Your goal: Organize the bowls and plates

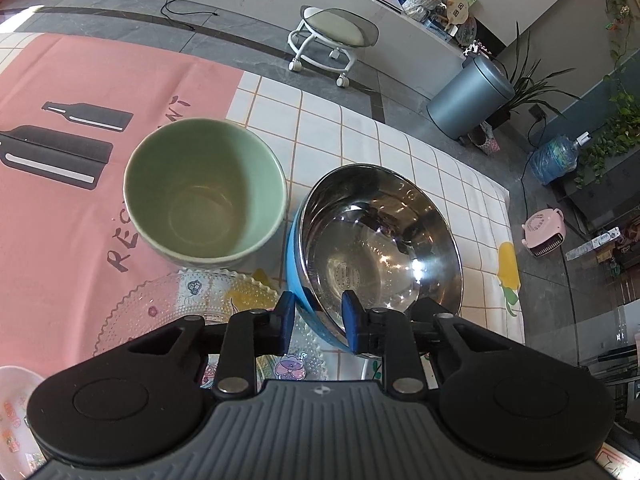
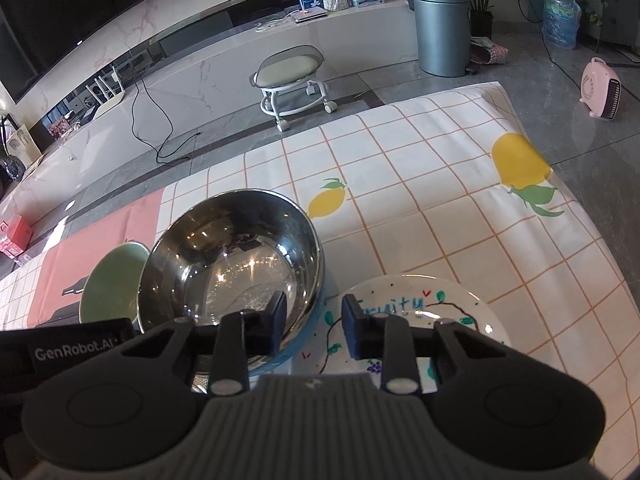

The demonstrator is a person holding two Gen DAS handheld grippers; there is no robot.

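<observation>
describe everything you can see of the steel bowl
The steel bowl is round, with a shiny mirror-like inside and a blue outer shell. It is empty and tilted. It sits on the checked tablecloth, right of the green bowl, and its lower edge overlaps the glass plate. Both hand-held grippers straddle its near rim, one finger inside and one outside: the left hand-held gripper and the right hand-held gripper. Whether the pads press it is unclear.

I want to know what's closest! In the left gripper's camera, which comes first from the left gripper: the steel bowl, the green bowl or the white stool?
1. steel bowl: its rim sits between the left gripper fingers.
2. green bowl: farther back, to the left.
3. white stool: far off on the floor.
</observation>
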